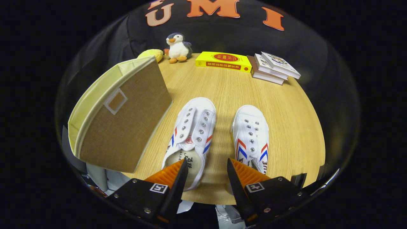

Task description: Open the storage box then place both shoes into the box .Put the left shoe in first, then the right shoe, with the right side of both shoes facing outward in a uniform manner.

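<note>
Two shoes (219, 133) are still sitting out while the open, empty jaws are hovering near the left shoe (190, 133), needing the storage box (117, 114) opened first.

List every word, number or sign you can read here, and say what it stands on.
"UE": side of the outer shoe; the rest is hidden by a finger.
Insole print in the shoe by the box: blurred.
Cover of the yellow book: characters too small.
Covers of the stacked books: unreadable.
Tag window on the box: blank.
On the gripper: square code markers, no words; jaws open over the shoes' heels.
</note>
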The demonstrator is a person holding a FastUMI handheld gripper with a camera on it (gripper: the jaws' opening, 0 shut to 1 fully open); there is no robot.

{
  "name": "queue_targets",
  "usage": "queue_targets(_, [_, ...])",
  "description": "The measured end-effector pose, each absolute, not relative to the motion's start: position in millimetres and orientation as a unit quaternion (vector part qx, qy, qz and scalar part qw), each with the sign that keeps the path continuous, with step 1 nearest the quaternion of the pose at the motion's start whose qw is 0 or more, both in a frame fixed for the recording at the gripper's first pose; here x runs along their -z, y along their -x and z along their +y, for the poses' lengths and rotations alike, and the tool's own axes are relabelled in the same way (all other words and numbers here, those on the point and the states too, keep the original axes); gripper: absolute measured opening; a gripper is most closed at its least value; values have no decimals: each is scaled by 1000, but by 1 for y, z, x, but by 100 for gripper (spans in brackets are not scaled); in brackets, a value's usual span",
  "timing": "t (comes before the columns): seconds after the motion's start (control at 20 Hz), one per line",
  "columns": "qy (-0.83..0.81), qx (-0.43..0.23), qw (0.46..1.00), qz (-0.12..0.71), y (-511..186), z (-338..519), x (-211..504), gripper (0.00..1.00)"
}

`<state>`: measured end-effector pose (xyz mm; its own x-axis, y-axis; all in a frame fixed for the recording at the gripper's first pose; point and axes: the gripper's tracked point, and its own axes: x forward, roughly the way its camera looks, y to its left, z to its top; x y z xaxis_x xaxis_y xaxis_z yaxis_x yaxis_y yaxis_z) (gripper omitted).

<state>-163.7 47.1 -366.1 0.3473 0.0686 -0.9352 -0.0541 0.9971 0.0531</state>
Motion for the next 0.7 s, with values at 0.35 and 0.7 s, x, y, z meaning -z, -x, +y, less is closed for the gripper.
queue_targets(0.35, [-34, -33, 845, 533, 134, 57, 393, 43])
queue_targets(0.7, [-59, -32, 845, 530, 129, 62, 405, 14])
